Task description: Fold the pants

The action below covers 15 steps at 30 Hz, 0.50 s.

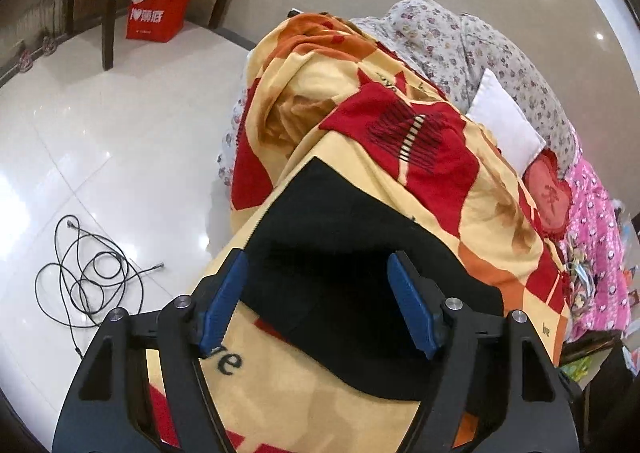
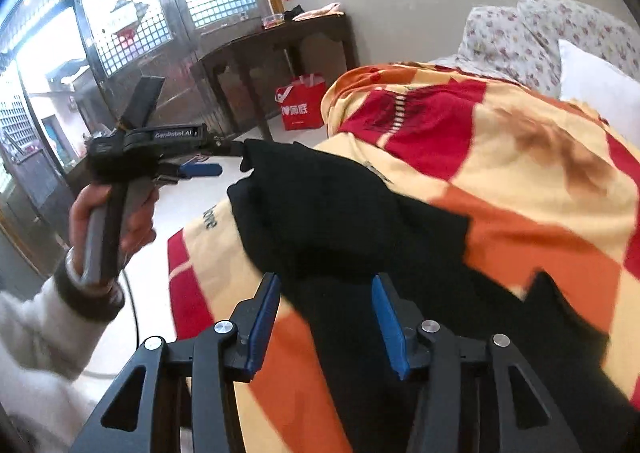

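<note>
From the left wrist, the left gripper [image 1: 316, 281] hangs with fingers spread and nothing between them, above black pants [image 1: 360, 261] lying on a patterned blanket [image 1: 460, 189]. The cloth looks soft and limp (it should sag from any pinch), so a hem or waistband corner seems the best hold.

From the right wrist, the right gripper [image 2: 326, 313] is likewise spread and empty over the pants. Only here is the left gripper seen from outside, seemingly beside a raised fold, though blur obscures contact.

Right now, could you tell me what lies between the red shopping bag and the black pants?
In the right wrist view, bare white floor and the blanket's edge separate the red bag from the pants.
</note>
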{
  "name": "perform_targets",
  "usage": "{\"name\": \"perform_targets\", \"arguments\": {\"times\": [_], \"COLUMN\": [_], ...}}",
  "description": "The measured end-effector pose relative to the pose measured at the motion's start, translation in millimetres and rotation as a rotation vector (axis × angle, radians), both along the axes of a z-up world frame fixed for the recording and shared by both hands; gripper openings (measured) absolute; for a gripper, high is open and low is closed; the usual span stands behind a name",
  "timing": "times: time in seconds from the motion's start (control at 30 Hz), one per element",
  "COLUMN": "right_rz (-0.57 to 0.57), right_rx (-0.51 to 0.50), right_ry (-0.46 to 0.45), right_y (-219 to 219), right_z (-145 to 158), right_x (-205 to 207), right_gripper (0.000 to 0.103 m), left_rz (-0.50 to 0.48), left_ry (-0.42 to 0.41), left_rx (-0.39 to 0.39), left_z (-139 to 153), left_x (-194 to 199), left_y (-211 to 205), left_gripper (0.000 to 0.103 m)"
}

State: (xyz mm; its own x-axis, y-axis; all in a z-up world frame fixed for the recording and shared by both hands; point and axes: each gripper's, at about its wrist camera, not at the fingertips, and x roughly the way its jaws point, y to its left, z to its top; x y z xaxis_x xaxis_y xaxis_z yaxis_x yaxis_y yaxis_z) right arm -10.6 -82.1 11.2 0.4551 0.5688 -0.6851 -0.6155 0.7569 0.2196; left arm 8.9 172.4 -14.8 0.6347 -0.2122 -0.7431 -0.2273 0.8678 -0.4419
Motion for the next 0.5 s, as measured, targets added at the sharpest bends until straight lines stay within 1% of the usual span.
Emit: {"name": "perform_targets", "arguments": {"times": [0.13, 0.17, 0.23, 0.27, 0.3, 0.33, 0.37, 0.4, 0.43, 0.47, 0.5], "right_rz": [0.029, 0.031, 0.034, 0.032, 0.033, 0.035, 0.032, 0.017, 0.005, -0.001, 0.002], "right_rx": [-0.062, -0.076, -0.137, -0.187, -0.216, -0.234, -0.233, -0.204, -0.157, -0.07, -0.014], "right_ry": [-0.077, -0.093, -0.124, -0.134, -0.141, -0.146, -0.144, -0.126, -0.098, -0.059, -0.045], "right_y": [59.7, 67.3, 90.8, 104.8, 110.7, 113.5, 112.5, 107.3, 99.2, 87.9, 79.9], "right_z": [-7.9, -8.0, -17.6, -27.1, -32.7, -37.6, -40.6, -39.8, -36.9, -29.5, -21.9], "right_x": [19.1, 18.6, 26.5, 33.5, 36.3, 39.4, 42.4, 47.8, 51.5, 55.3, 55.5], "right_gripper": [0.046, 0.046, 0.046, 0.046, 0.046, 0.043, 0.037, 0.025, 0.007, 0.005, 0.005], "left_rz": [0.004, 0.003, 0.004, 0.007, 0.009, 0.009, 0.006, 0.003, -0.001, -0.007, -0.019], "left_ry": [0.021, 0.023, 0.023, 0.025, 0.027, 0.026, 0.021, 0.017, 0.018, 0.015, 0.0], "left_rx": [-0.037, -0.04, -0.046, -0.05, -0.059, -0.072, -0.082, -0.08, -0.075, -0.074, -0.074], "left_z": [-8.2, -9.6, -11.5, -12.6, -13.7, -14.7, -15.3, -15.1, -13.9, -11.9, -6.3], "left_x": [8.4, 10.2, 14.7, 18.2, 21.0, 23.6, 26.5, 29.8, 31.1, 31.7, 29.3], "left_y": [2.2, 2.0, 1.1, 0.6, 0.3, 0.7, 0.3, -1.0, -2.3, -3.0, -3.7], "left_gripper": [0.073, 0.073, 0.073, 0.073, 0.073, 0.073, 0.073, 0.072, 0.072, 0.072, 0.072]}}
